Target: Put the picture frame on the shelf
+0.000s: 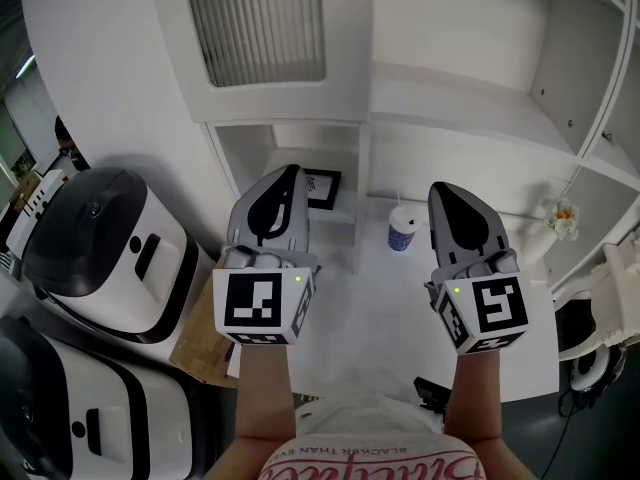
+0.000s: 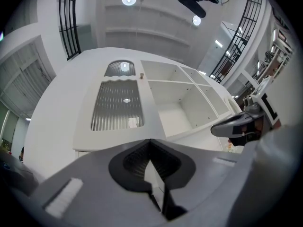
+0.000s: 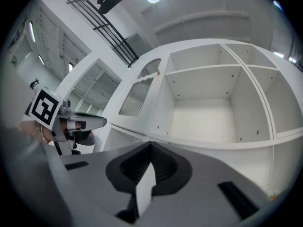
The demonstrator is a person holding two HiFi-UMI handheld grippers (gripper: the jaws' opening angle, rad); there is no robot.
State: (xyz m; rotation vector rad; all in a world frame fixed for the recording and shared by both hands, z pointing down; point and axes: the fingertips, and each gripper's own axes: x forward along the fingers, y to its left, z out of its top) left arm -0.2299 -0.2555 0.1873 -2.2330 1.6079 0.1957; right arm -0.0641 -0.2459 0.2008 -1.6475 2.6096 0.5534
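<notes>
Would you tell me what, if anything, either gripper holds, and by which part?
Nothing: the left gripper and the right gripper are both shut and empty.

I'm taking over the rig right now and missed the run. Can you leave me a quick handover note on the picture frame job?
Left claw: shut, empty, held up in front of the shelf unit.
Right claw: shut, empty, held up beside it.
Picture frame: standing in a low cubby of the shelf unit, touched by neither claw.
Done: the frame appears to be on the shelf.
Left: probably nothing beyond checking that it stands steady.
</notes>
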